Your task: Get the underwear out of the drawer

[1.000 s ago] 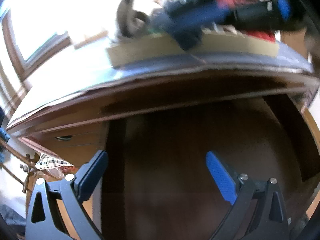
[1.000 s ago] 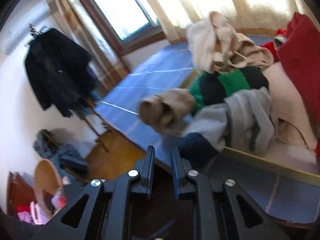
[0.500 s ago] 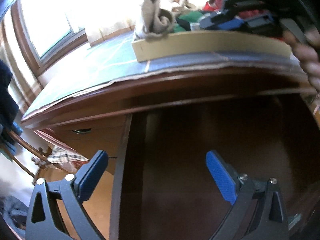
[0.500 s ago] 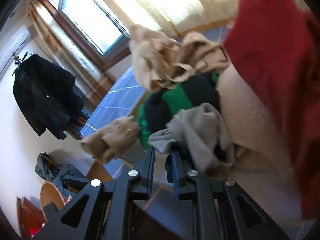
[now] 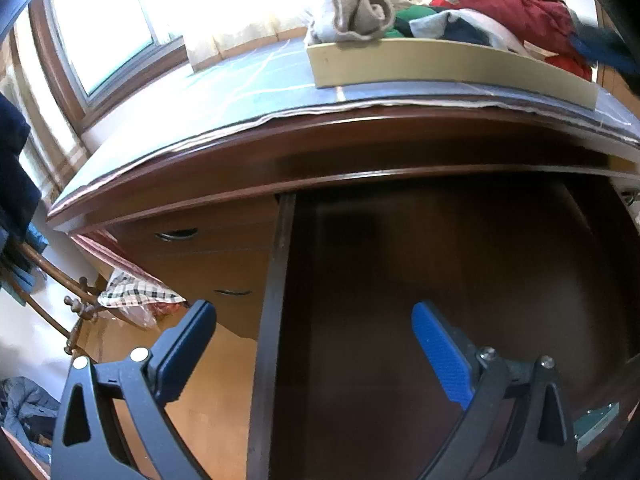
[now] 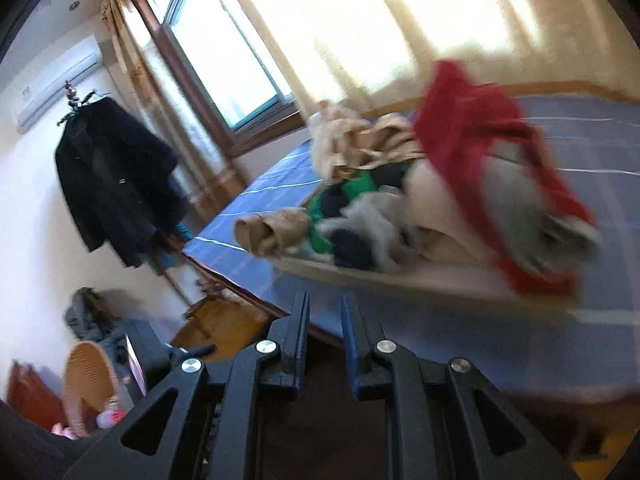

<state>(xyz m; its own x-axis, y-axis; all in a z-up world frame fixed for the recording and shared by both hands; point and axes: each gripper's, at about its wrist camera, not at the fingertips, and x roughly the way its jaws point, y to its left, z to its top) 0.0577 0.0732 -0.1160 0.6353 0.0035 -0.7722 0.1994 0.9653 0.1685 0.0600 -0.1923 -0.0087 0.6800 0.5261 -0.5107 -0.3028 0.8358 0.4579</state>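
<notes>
The dark wooden drawer (image 5: pixel 460 280) stands pulled out under the desk top; I see no garment on its shadowed floor. My left gripper (image 5: pixel 312 310) hangs open over the drawer's left wall (image 5: pixel 276 280), holding nothing. On the desk top a cream tray (image 5: pixel 440 64) carries a pile of clothes: a beige rolled piece (image 5: pixel 356 12), a grey and navy piece (image 6: pixel 360 240), green fabric (image 6: pixel 352 188) and a red garment (image 6: pixel 472 132). My right gripper (image 6: pixel 325 298) is short of the tray rim (image 6: pixel 360 276), its jaws drawn to a narrow gap with nothing between them.
A blue mat (image 5: pixel 240 92) covers the desk top up to the window (image 6: pixel 224 60). Left of the drawer are shut drawer fronts with handles (image 5: pixel 176 234) and a checked cloth (image 5: pixel 136 292). A dark coat (image 6: pixel 116 184) hangs on a rack; a woven basket (image 6: pixel 88 384) sits on the floor.
My right gripper has drawn back from the clothes pile, which now lies farther off, and has left the left wrist view. The left gripper drifted left, bringing the drawer's left wall between its fingers.
</notes>
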